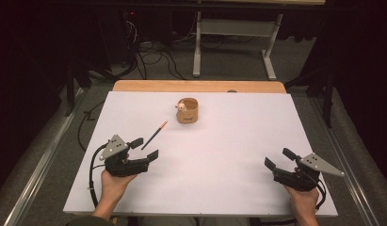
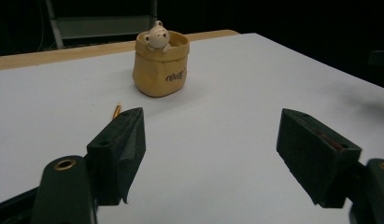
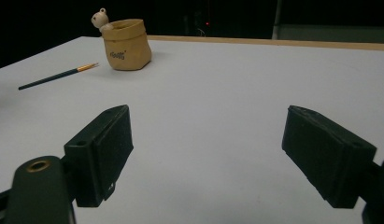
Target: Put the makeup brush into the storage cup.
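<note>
Both grippers, left [image 1: 145, 148] and right [image 1: 278, 158], rest with jaws released; the paintbrush [image 1: 154, 135] lies untouched, likely awaiting the left gripper's grasp toward the pouch [image 1: 187, 110].

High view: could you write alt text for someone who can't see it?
A person's hands hold the open left gripper and open right gripper low over a white table. A paintbrush lies beside the left one, a tan holder farther back.
</note>
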